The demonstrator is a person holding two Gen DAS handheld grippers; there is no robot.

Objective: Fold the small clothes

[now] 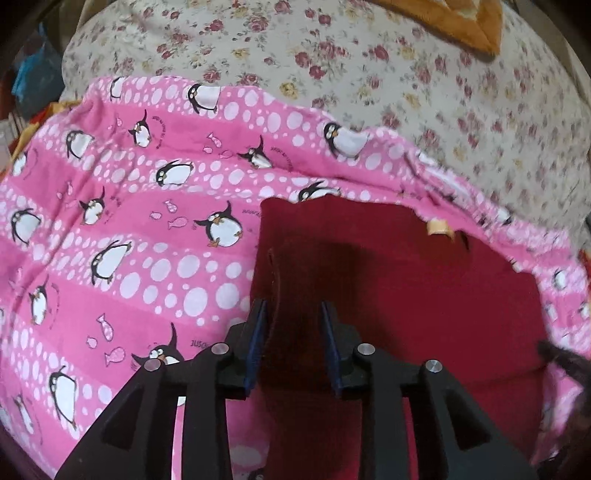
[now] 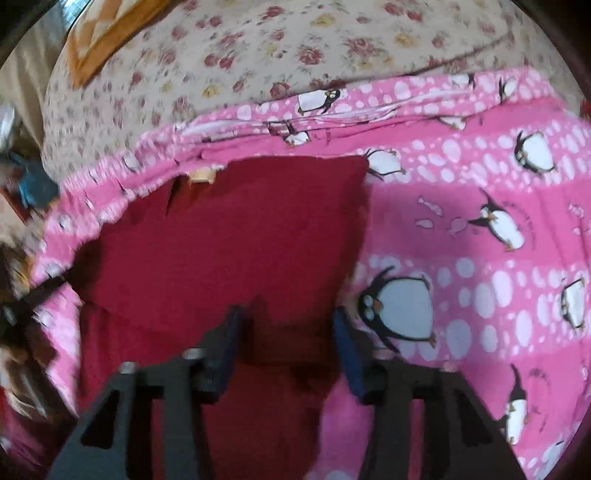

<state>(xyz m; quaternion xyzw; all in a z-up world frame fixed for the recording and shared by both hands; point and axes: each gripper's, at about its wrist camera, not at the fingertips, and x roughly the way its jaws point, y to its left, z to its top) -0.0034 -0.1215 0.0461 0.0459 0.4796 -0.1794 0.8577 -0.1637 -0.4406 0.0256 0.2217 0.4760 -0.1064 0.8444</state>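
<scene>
left gripper [image 1: 293,314]: your jaws are nipped onto a raised fold of the dark red garment [image 1: 424,280]; the cloth stands up between the blue pads [image 1: 258,332], so you have it pinched at its near left edge

right gripper [image 2: 286,321]: the picture is blurred, and red cloth sits between the pads [image 2: 343,343], but you cannot tell from this view whether they press on it or merely straddle it

garment place: it lies spread on the pink penguin blanket [image 1: 129,240], its far edge close to the blanket's rumpled border, with a small pale tag [image 2: 201,175] at that far edge

beyond: the floral bedcover [image 1: 332,55] runs past the blanket, and an orange cushion [image 1: 461,22] sits at the far corner

handling: judge it soft, light and limp; it looks like a knit that will sag and drape from any held point, not slippery, nothing to break

where to hold: take the near hem at both corners, one in each gripper, a full pinch through every layer so the lower one does not trail

risk: the blanket beneath is also soft and may come up with a deep bite, so keep your pads shallow
</scene>
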